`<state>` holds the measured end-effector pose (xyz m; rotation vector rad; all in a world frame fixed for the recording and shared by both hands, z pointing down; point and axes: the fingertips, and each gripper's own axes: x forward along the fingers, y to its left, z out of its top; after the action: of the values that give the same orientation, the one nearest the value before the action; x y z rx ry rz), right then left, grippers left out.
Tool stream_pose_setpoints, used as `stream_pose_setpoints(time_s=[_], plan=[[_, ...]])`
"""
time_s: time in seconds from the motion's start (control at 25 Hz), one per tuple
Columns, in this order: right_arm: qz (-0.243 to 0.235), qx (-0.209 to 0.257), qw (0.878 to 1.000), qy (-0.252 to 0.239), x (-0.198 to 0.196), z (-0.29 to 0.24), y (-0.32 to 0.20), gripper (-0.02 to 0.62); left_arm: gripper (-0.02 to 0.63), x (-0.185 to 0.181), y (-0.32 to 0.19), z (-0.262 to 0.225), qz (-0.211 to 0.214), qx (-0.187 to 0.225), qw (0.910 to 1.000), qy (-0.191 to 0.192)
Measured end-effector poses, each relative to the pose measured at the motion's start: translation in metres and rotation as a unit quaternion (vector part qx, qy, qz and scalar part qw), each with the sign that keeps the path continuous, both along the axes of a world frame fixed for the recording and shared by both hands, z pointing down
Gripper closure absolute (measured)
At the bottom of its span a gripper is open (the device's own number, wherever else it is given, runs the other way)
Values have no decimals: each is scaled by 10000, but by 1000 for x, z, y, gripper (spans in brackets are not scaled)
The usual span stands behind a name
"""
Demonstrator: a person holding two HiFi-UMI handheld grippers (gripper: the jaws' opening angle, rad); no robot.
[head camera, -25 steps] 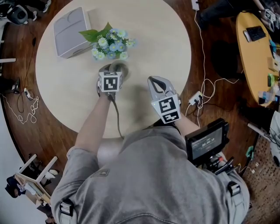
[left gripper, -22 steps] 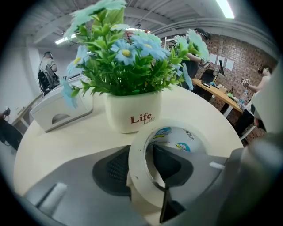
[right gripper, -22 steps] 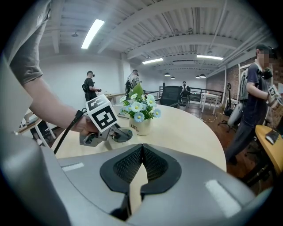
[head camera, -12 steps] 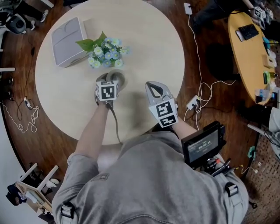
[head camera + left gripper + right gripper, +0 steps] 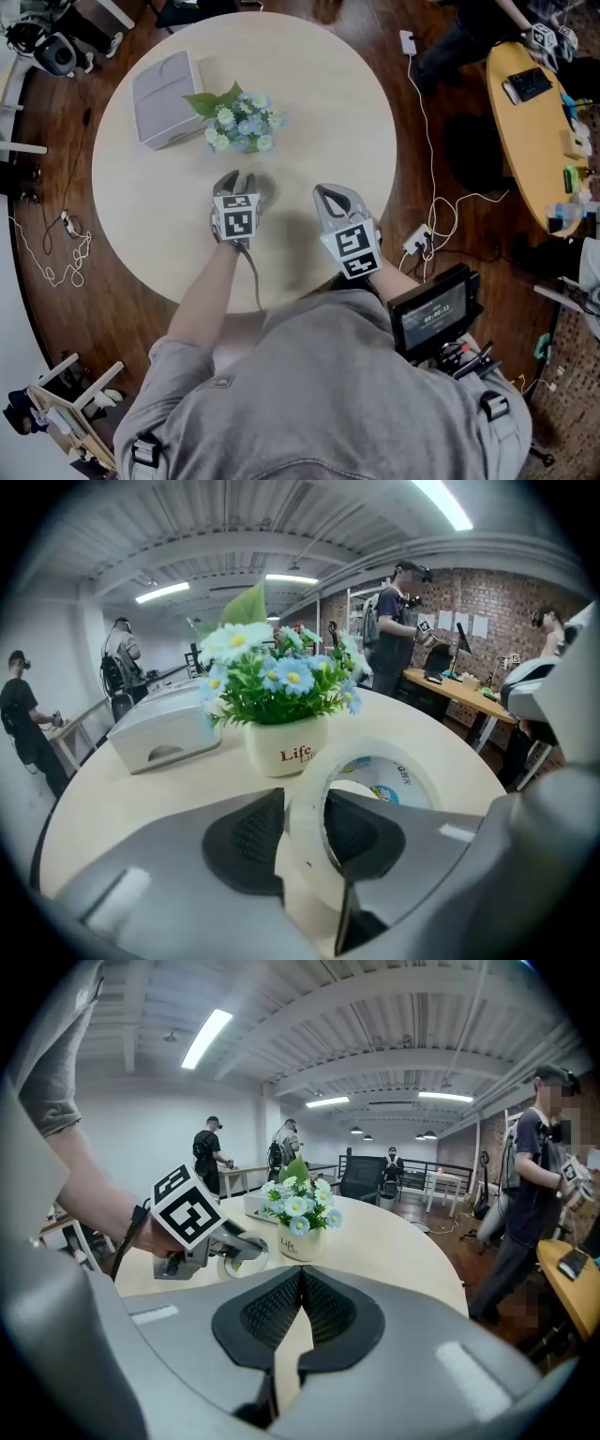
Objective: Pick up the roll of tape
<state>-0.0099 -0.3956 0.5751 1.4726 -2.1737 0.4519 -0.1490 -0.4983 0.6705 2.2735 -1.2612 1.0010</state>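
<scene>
The roll of tape (image 5: 302, 850), a white ring with a printed core, stands on edge between my left gripper's (image 5: 305, 813) dark pads, one pad inside the ring and one outside. These jaws have just been closing and now pinch the ring's wall. In the head view the left gripper (image 5: 239, 180) is over the round table (image 5: 309, 84), just short of the flower pot, with the tape (image 5: 253, 185) at its tips. The right gripper view shows the tape (image 5: 246, 1262) lifted off the tabletop. My right gripper (image 5: 328, 192) hovers beside it, shut on nothing (image 5: 300, 1283).
A white pot of blue and white flowers (image 5: 242, 122) stands just beyond the tape. A grey box (image 5: 167, 86) lies at the table's far left. Cables and a power strip (image 5: 417, 214) lie on the floor to the right. Several people stand around the room.
My left gripper has closed on the tape roll and risen with it, drawing back a little from the flower pot. The right gripper has kept its place.
</scene>
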Motion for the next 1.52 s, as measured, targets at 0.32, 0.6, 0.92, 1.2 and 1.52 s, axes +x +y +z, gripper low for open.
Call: stream_pose_setpoints(time_s=[0.32, 0.6, 0.92, 1.2, 1.52], plan=[[-115, 228, 9997, 48, -19, -21, 13, 581, 489, -17, 24, -38, -74, 438, 9988, 205], [-120, 415, 9990, 63, -21, -36, 26, 581, 489, -23, 53, -57, -110, 668, 9969, 407], [-454, 742, 9962, -27, -14, -59, 48, 581, 491, -15, 96, -92, -480, 984, 9919, 646], [-742, 988, 9923, -88, 13, -77, 90, 581, 491, 7, 154, -116, -861, 1215, 9855, 810], [-1114, 1161, 9867, -218, 34, -90, 142, 581, 491, 31, 223, -137, -1185, 1442, 9791, 807]])
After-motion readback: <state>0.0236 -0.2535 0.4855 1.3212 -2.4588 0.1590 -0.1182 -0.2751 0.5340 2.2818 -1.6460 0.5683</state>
